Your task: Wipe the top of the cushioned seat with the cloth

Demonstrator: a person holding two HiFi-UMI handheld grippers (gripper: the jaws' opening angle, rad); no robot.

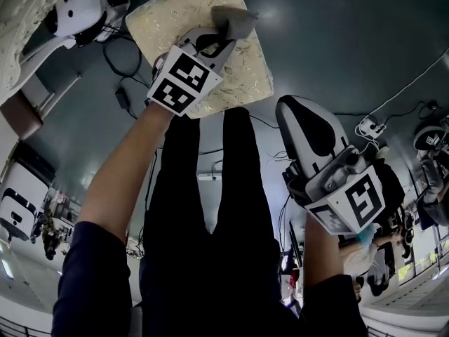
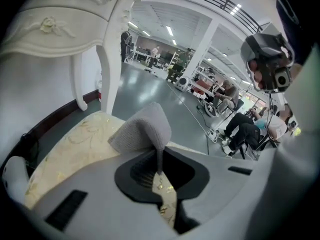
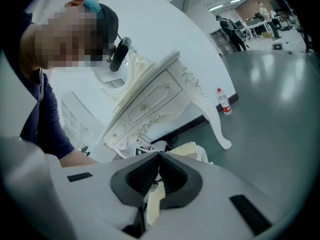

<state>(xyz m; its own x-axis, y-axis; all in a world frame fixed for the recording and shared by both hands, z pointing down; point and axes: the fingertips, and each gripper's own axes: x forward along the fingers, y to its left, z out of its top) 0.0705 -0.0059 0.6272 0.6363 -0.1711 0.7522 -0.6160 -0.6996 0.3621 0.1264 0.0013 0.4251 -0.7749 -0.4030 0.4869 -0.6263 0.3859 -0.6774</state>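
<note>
At seat (image 1: pixel 165 20) edge, pinched cloth (image 1: pixel 237 21), open floor (image 1: pixel 337 41)

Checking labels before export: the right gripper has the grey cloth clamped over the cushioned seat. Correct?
Not quite: it is the left gripper that has the grey cloth clamped over the cushioned seat, as the left gripper view shows. The right gripper is shut with nothing between its jaws, as the right gripper view shows.
</note>
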